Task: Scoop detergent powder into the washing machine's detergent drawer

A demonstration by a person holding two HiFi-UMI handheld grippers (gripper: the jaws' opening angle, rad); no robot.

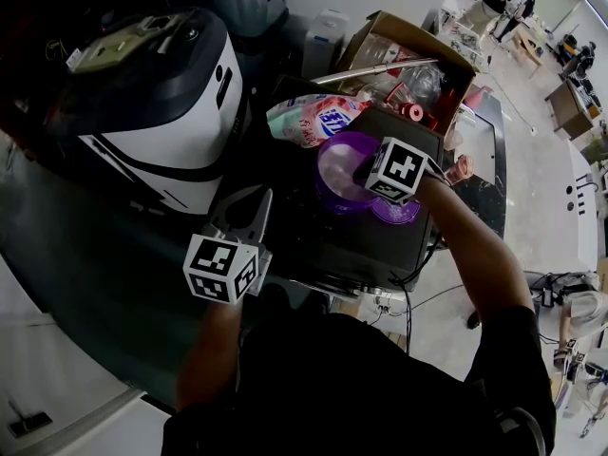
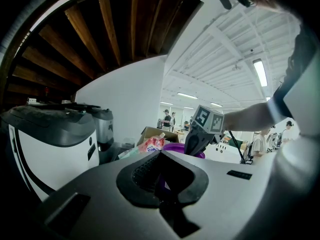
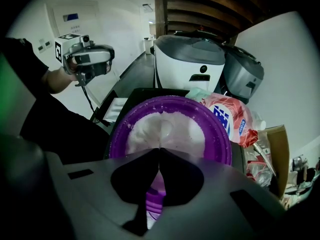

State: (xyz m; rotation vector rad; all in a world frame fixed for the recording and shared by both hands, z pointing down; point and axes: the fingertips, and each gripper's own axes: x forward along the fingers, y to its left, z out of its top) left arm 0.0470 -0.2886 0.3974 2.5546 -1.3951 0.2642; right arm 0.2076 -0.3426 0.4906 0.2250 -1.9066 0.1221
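A purple bowl full of white detergent powder stands on a dark machine top. My right gripper hangs over the bowl, shut on the handle of a purple scoop whose head rests in the powder. In the left gripper view the bowl shows behind my left gripper, and the right gripper dips into it. My left gripper hovers to the left of the bowl, shut with nothing in it. No detergent drawer is in view.
A pink and white detergent bag lies behind the bowl. A purple lid lies at the bowl's right. A white and black appliance stands at the left, an open cardboard box at the back.
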